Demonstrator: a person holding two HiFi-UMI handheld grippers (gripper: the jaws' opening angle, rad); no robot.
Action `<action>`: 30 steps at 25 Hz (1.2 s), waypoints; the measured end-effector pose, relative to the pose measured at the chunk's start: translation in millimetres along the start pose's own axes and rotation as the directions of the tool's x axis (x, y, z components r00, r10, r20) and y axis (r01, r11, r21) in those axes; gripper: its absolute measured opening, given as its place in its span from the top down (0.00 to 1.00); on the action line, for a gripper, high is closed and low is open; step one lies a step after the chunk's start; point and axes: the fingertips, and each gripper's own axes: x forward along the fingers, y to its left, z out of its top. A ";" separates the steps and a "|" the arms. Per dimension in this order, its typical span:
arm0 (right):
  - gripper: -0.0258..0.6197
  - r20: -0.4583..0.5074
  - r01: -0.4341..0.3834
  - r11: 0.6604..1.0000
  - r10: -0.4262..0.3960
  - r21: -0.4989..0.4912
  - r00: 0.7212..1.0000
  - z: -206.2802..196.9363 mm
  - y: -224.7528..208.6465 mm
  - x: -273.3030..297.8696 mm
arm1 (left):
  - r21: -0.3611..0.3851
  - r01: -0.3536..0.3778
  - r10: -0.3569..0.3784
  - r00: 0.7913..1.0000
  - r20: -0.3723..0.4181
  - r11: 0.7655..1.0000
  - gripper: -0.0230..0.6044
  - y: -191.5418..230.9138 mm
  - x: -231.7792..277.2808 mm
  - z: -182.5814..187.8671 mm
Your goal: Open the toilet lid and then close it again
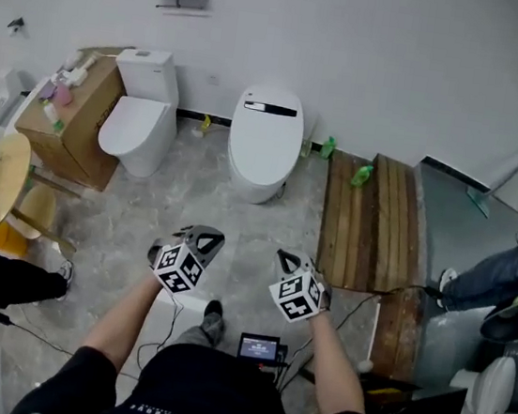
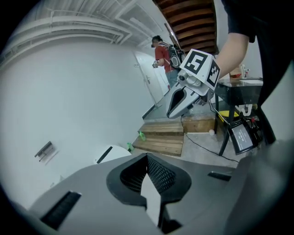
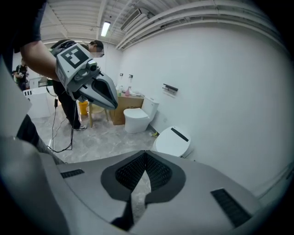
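**Fingers [image 2: 161,174] together on both grippers, toilet lid [image 1: 266,134] down**

The fingers of the left gripper [image 1: 203,235] meet tip to tip with nothing between them, and those of the right gripper [image 1: 288,257] do the same. The person holds the two grippers side by side in the air, apart from each other, above the grey stone floor [image 1: 134,223]. Both point toward the far wall. Just below them, nearest the person, are a small lit screen [image 1: 259,348] and a shoe [image 1: 215,314].

Farther off, at the floor's far edge against the white wall, stands the white toilet [image 1: 258,180]. Its lid lies flat and closed, with a dark strip across its rear end. It is well apart from both grippers.

Left of it along the same edge is a second toilet [image 1: 137,124] with a cistern, just beside a cardboard box [image 1: 71,125]. To the right lies a wooden platform [image 1: 379,227], with a green bottle [image 1: 362,175] at its far left corner.
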 end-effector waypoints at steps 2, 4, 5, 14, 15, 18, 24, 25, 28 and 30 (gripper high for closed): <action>0.94 -0.004 0.016 0.999 -0.016 0.039 1.000 20.3 -18.3 22.6 | 0.018 0.016 -0.016 1.000 0.006 1.000 0.95 35.3 10.3 -4.6; 0.94 0.009 0.005 0.996 -0.005 0.085 1.000 41.5 -28.3 45.7 | 0.017 0.020 -0.020 1.000 0.013 1.000 0.95 69.4 16.5 -14.5; 0.94 0.017 0.000 0.995 -0.002 0.096 1.000 50.9 -33.7 54.9 | 0.013 0.017 -0.018 1.000 0.016 1.000 0.95 83.9 19.8 -19.0; 0.94 -0.024 0.003 0.997 -0.001 0.075 1.000 73.0 -81.5 115.2 | -0.031 0.018 -0.017 1.000 0.019 0.999 0.95 146.4 61.7 -37.5; 0.94 -0.026 0.000 0.997 0.002 0.075 1.000 72.4 -85.9 121.4 | -0.033 0.025 -0.025 1.000 0.016 0.999 0.95 148.9 69.4 -37.9; 0.94 -0.029 -0.014 0.997 0.017 0.072 0.999 69.2 -102.5 142.1 | -0.035 0.047 -0.047 0.999 0.001 0.998 0.95 158.6 94.7 -39.7; 0.94 0.003 -0.046 0.996 0.046 0.081 0.999 68.4 -177.3 200.3 | -0.036 0.044 -0.044 0.999 -0.017 0.998 0.95 204.2 170.7 -23.6; 0.94 0.004 -0.049 0.996 0.049 0.076 0.999 68.5 -193.8 212.0 | -0.038 0.050 -0.051 0.999 -0.019 0.998 0.95 213.1 185.9 -17.7; 0.94 0.008 -0.083 0.996 0.083 0.035 0.997 72.8 -234.3 241.4 | -0.037 0.070 -0.071 0.997 -0.031 0.997 0.95 239.4 227.5 1.2; 0.94 0.025 -0.117 0.993 0.116 0.026 0.993 80.5 -257.2 256.9 | -0.044 0.068 -0.070 0.996 -0.048 0.997 0.95 259.0 251.9 9.5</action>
